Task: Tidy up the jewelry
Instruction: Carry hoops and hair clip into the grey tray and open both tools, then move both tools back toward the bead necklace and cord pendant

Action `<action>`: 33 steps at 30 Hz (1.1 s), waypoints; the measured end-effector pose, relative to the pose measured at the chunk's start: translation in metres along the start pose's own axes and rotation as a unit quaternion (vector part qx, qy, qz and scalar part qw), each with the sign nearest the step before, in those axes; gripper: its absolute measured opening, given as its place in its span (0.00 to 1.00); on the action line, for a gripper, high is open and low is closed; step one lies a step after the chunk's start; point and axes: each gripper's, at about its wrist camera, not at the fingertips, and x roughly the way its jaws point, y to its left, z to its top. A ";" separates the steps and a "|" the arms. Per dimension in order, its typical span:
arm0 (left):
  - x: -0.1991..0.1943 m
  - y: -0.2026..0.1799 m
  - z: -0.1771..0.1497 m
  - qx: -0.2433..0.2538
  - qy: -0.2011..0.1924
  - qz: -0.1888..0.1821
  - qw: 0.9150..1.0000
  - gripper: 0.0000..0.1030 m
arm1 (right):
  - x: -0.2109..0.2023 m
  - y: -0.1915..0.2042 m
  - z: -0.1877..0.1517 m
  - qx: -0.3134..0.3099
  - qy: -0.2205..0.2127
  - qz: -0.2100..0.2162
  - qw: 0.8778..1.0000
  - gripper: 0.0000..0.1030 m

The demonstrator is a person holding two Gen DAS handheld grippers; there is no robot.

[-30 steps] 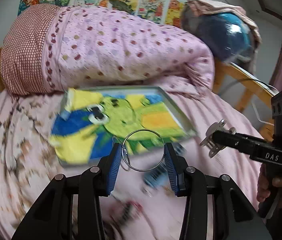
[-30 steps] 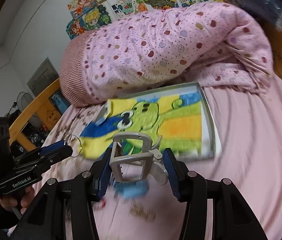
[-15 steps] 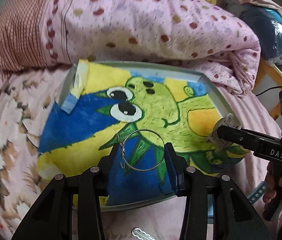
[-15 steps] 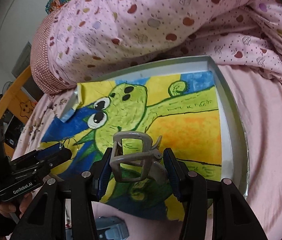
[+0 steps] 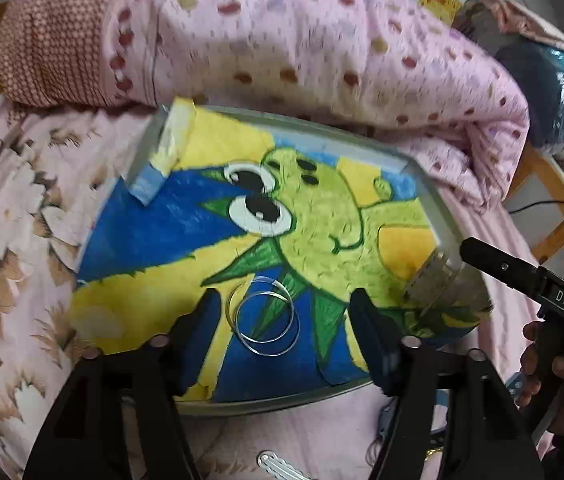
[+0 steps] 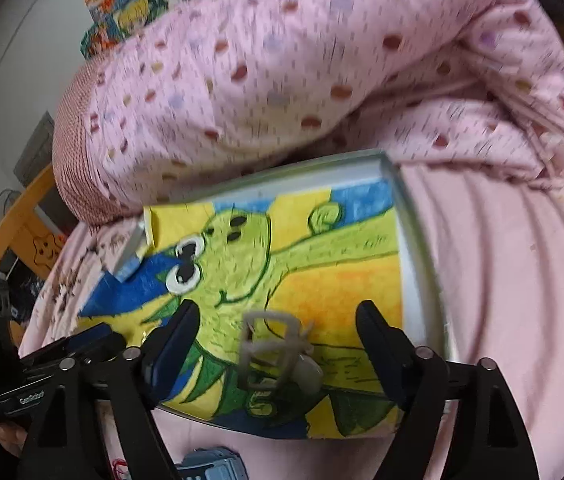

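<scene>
On the colourful frog-patterned cloth lining the shallow grey metal tray (image 5: 440, 216), a thin silver wire hoop (image 5: 264, 316) lies blurred into a double outline, between the spread fingers of the left gripper (image 5: 282, 322) and touching neither of them. That gripper's jaws stand wide apart, with nothing in their grip. In the right wrist view a pale grey plastic claw hair clip (image 6: 277, 358) shows, smeared by motion, over the lower part of the same cloth, in the gap between the fingers of the right gripper (image 6: 279, 344); those jaws are likewise parted wide and are clear of the clip on both sides. Whether the clip rests on the cloth or is in the air cannot be told. From the left wrist view the clip appears as a blurred grey shape near the tray's right edge, just beside the tip of the right gripper, whose handle a hand (image 5: 562, 364) grips. The tray sits on a pink bedsheet (image 6: 522, 300), with a rolled pink dotted quilt (image 5: 302, 40) lying behind its far rim. A blue object (image 6: 209, 466) lies on the sheet near the tray's front edge.
</scene>
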 end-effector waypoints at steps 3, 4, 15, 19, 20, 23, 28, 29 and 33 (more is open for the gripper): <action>-0.016 -0.007 0.001 0.005 -0.018 0.004 1.000 0.68 | -0.025 0.008 0.001 -0.001 -0.037 -0.003 0.999 0.93; -0.023 -0.010 0.001 0.007 -0.026 0.006 1.000 0.69 | -0.034 0.012 0.000 -0.003 -0.052 -0.003 0.999 1.00; -0.118 -0.033 -0.014 0.011 -0.125 0.013 0.992 0.96 | -0.133 0.060 -0.038 -0.052 -0.168 -0.029 0.984 1.00; -0.155 -0.037 -0.029 0.021 -0.158 0.023 0.987 0.98 | -0.165 0.077 -0.058 -0.072 -0.194 -0.035 0.978 1.00; -0.162 -0.038 -0.034 0.024 -0.164 0.027 0.986 0.98 | -0.175 0.083 -0.064 -0.078 -0.202 -0.037 0.976 1.00; -0.188 -0.040 -0.051 0.035 -0.185 0.038 0.981 0.98 | -0.196 0.096 -0.080 -0.083 -0.215 -0.033 0.973 1.00; -0.218 -0.040 -0.083 0.043 -0.198 0.042 0.978 0.98 | -0.219 0.114 -0.112 -0.097 -0.214 -0.029 0.972 1.00; -0.223 -0.040 -0.090 0.046 -0.199 0.042 0.978 0.98 | -0.221 0.117 -0.118 -0.099 -0.210 -0.029 0.972 1.00; -0.239 -0.037 -0.118 0.061 -0.197 0.044 0.978 0.98 | -0.226 0.123 -0.145 -0.097 -0.193 -0.034 0.976 1.00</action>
